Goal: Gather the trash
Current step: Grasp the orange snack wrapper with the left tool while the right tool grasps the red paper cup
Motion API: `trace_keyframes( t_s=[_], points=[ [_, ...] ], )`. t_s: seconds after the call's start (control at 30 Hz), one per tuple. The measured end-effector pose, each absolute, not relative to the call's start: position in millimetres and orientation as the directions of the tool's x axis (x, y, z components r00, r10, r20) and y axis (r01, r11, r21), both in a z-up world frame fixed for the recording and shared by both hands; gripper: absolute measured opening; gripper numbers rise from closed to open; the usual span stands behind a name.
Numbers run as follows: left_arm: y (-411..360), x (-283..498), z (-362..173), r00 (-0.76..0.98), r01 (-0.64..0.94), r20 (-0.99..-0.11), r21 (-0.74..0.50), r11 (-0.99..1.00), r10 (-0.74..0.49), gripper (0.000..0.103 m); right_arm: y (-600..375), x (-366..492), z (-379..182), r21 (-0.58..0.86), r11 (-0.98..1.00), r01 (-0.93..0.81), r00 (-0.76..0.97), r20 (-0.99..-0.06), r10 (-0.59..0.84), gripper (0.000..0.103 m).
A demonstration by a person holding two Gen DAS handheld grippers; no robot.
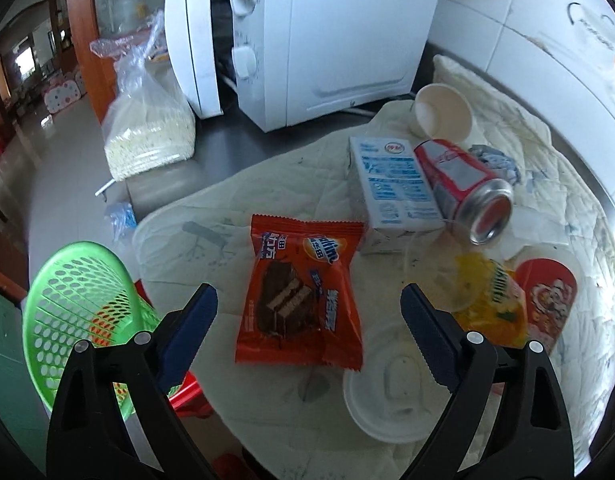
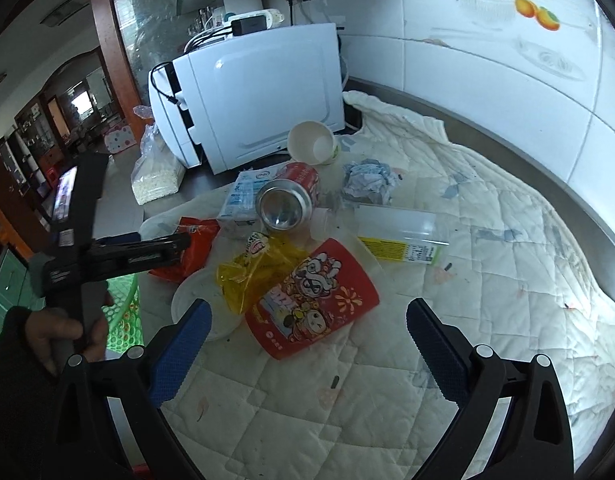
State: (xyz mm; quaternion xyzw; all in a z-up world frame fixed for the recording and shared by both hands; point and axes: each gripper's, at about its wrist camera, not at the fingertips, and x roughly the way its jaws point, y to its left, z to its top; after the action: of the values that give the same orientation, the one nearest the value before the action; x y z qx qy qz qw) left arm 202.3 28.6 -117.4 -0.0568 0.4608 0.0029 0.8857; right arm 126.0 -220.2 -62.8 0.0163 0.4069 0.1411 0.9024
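The left hand-held gripper hangs released over the orange snack wrapper; the right hand-held gripper is released too. Likely next: clench the wrapper, then carry it to the green basket at nine o'clock.

Orange snack wrapper, near centre, left wrist view: Chinese characters in white; a yellow oval logo with blue Latin letters, too blurred to spell out; picture of a chocolate wafer bar.
Milk carton, far of the wrapper: blue print in rows, too small to read; a small red-and-green round logo at its far end.
Red can, lying right of the carton, touching it: white script on red, not legible.
Yellow wrapper: green-and-white lettering, unreadable.
Red paper cup, near centre, right wrist view: cartoon figures, white Chinese characters, illegible.
Clear bottle, right: yellow label, fine print unreadable.
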Motion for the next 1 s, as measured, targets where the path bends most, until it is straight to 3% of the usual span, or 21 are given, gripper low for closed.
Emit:
trace_keyframes(
  t_s=[0.23, 0.53, 0.8, 1.0],
  points=[
    [33.1, 216.0, -139.0, 0.532, -0.056, -0.844, -0.117, 0.992, -0.069, 0.088, -213.6, 139.9, -64.4, 0.147, 0.954, -0.263, 0.619, -0.733, 0.284, 0.088],
    [42.8, 225.5, -157.1, 0.489, -0.064, -0.864, -0.174, 0.983, -0.121, 0.071, -209.6, 172.1, -66.9, 0.2, 0.94, -0.277, 0.584, -0.742, 0.33, 0.082],
    [46.2, 232.0, -167.5, 0.468, -0.074, -0.875, -0.18, 0.981, -0.125, 0.071, -188.0, 188.1, -73.9, 0.206, 0.922, -0.327, 0.542, -0.759, 0.362, 0.074],
    [50.8, 232.6, -164.7, 0.482, -0.076, -0.867, -0.183, 0.98, -0.124, 0.051, -187.2, 182.0, -83.4, 0.209, 0.922, -0.325, 0.524, -0.773, 0.359, 0.071]
  ],
)
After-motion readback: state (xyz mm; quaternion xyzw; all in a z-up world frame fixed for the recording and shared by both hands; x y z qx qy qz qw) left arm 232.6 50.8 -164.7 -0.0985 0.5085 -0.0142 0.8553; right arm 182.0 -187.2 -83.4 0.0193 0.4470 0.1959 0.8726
